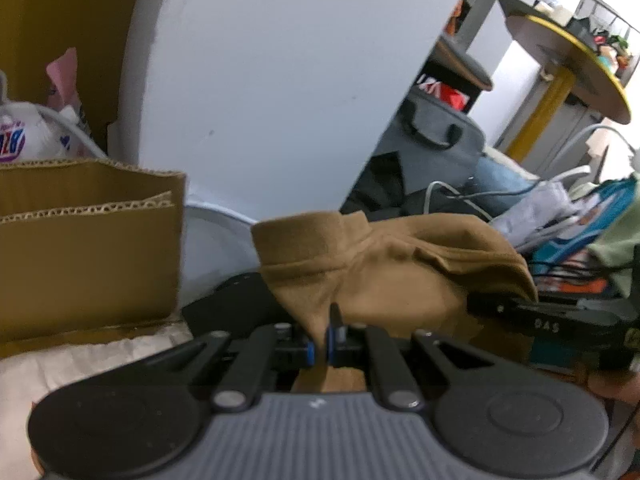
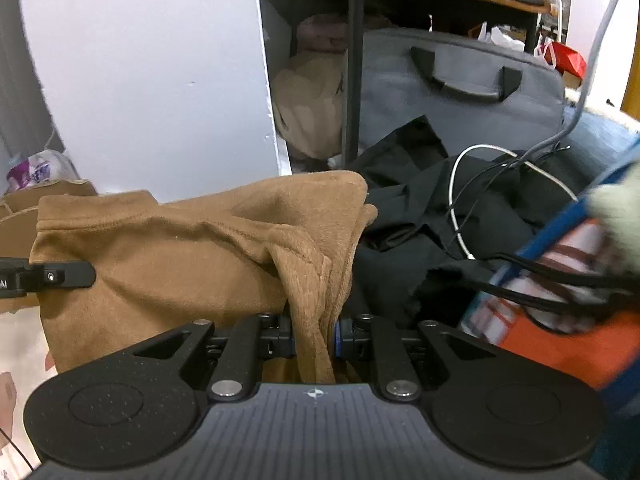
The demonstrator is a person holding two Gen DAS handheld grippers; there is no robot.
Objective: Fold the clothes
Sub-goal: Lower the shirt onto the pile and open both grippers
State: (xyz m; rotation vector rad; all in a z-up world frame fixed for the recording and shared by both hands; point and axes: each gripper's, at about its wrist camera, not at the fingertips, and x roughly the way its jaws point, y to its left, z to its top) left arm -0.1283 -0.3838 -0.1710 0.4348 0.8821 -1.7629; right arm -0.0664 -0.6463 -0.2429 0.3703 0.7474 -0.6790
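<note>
Brown garment [image 1: 384,272] pinched in both jaws, side marking perhaps "S4S"

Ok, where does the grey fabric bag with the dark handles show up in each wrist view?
Left wrist: grey fabric bag, right of centre, beyond the brown fleece garment.
Right wrist: the bag, upper right, above black clothes.
Shared landmark: the garment, pinched by both tongs.

We see a brown cardboard box [image 1: 88,248], a big white board [image 1: 280,92], a grey bag [image 2: 460,92] with black handles, and a white cable [image 2: 460,200] on black cloth [image 2: 420,240].
</note>
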